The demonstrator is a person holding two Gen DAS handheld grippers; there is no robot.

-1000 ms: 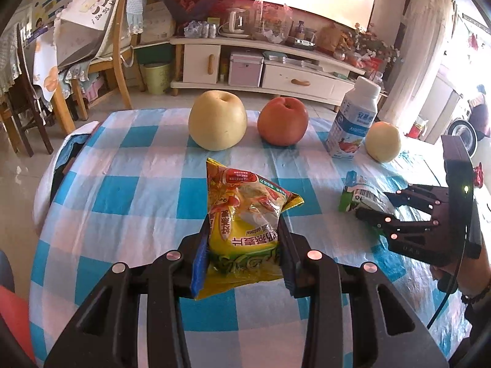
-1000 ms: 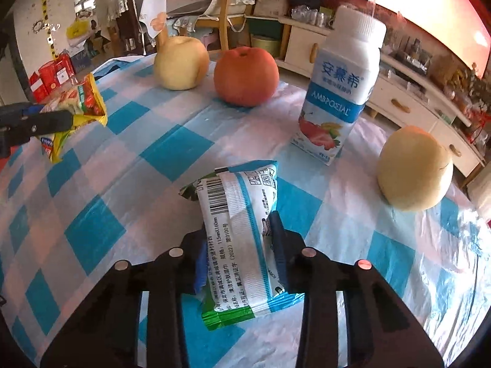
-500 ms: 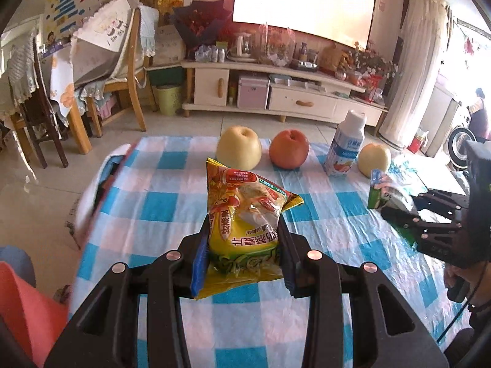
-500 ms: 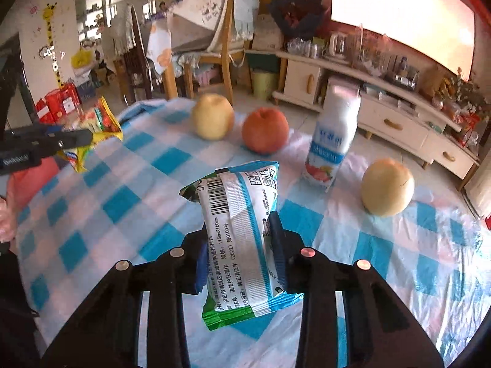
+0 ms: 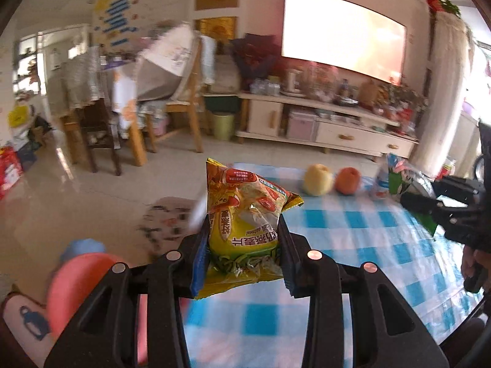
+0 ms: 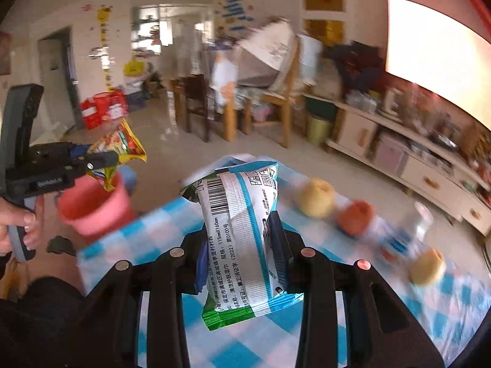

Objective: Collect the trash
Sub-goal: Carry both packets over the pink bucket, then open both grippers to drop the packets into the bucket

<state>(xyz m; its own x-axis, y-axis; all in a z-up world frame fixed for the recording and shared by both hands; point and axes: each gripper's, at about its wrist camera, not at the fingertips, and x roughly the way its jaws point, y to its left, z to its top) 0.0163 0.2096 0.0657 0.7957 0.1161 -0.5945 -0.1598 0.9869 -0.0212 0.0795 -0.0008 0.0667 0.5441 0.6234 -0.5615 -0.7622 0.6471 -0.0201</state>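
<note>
Here the left gripper (image 5: 244,242) jaws clench a yellow packet (image 5: 245,214); the right gripper (image 6: 239,245) jaws clench a white packet (image 6: 242,230) near the pink bucket (image 6: 92,208).

Room lit brightly by daylight. Large wall-mounted rectangular screen (image 5: 343,33) blown out by glare. Background and blue-and-white checked tablecloth (image 6: 445,300) smeared by motion blur; strong fisheye bending and dark vignette seen at edges.

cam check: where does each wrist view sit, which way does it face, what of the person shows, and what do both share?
Left wrist: on the left gripper, facing over the checkered table toward the TV wall; yellow snack packet clamped; right gripper at right.
Right wrist: on the right gripper, facing the dining chairs; white-green packet clamped; hand at left.
Shared: pink bin, apple, both packets.
</note>
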